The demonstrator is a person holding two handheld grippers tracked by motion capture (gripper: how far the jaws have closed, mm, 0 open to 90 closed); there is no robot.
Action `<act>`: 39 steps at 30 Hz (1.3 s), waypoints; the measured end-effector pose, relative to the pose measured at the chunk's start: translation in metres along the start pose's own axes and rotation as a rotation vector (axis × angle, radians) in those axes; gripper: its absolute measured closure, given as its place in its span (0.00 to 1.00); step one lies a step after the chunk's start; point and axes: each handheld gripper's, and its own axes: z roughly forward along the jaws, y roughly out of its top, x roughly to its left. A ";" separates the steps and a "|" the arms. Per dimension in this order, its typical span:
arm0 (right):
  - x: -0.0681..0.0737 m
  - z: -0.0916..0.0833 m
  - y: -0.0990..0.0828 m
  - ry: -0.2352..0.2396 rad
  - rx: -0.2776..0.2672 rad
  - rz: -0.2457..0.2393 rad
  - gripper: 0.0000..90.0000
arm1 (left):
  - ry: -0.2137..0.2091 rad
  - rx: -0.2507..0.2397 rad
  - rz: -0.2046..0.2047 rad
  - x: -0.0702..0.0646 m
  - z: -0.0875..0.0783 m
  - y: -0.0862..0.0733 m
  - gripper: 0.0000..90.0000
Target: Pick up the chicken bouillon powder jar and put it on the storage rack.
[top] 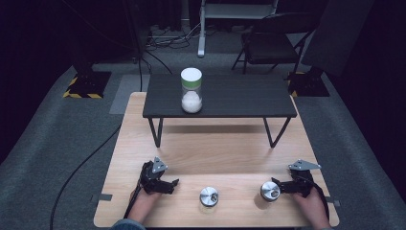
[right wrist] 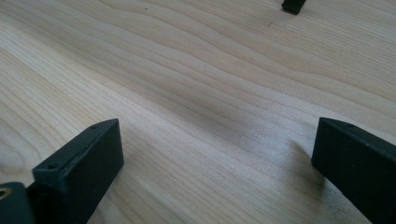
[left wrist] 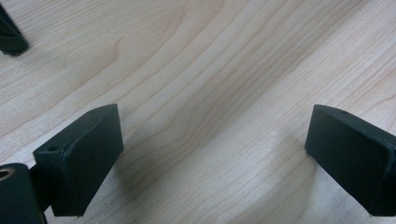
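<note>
Both grippers rest released on the pale wooden table (top: 143, 143). A small round silver metal tin (top: 270, 190) stands just left of the right gripper (top: 281, 187); the left gripper (top: 168, 184) sits well apart.

Jar (top: 191, 90) on shelf (top: 239, 98), cups (top: 209, 196) before.

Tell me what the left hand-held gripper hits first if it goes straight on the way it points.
Probably the small metal cup: the left hand-held gripper points across the wooden table roughly toward it. Its own view shows bare wood ahead, so alignment is uncertain.
</note>
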 end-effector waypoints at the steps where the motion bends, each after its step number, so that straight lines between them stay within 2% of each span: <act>1: 0.000 0.000 0.000 0.000 0.000 0.000 0.02 | 0.000 0.000 0.000 0.000 0.000 0.000 0.05; 24: 0.000 0.000 0.001 0.000 0.003 -0.004 0.01 | 0.000 0.000 0.000 0.000 0.000 0.000 0.05; 29: -0.002 -0.001 0.003 0.015 0.013 0.003 0.01 | 0.000 0.000 0.000 0.000 0.000 0.000 0.05; 35: -0.002 -0.009 0.004 0.015 -0.022 0.005 0.01 | 0.000 0.000 0.000 0.000 0.000 0.000 0.05; 39: 0.000 -0.017 0.004 0.013 -0.065 0.001 0.01 | 0.000 0.000 0.000 0.000 0.000 0.000 0.05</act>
